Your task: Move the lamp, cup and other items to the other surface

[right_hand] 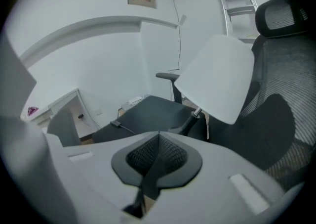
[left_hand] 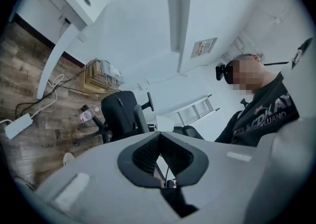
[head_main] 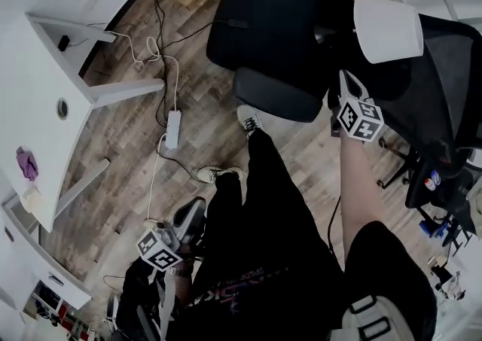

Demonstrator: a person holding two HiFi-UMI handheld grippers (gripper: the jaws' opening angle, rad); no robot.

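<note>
Apparently at the lamp-fetching step, the right gripper [right_hand: 159, 136] has its jaws pressed together and empty, the lamp [right_hand: 217, 77] just ahead and above them, the left gripper [left_hand: 159, 136] closed too; next, open around the stem [right_hand: 198, 113].

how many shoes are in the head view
2: one white shoe beside the black chair, the other lower left on the wood floor. More could be hidden.

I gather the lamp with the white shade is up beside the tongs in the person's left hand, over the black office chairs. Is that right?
Not quite: it is the right hand. The head view shows the lamp with its white shade just beyond the right tongs, over the black office chairs. The left tongs are down by the person's legs.
</note>
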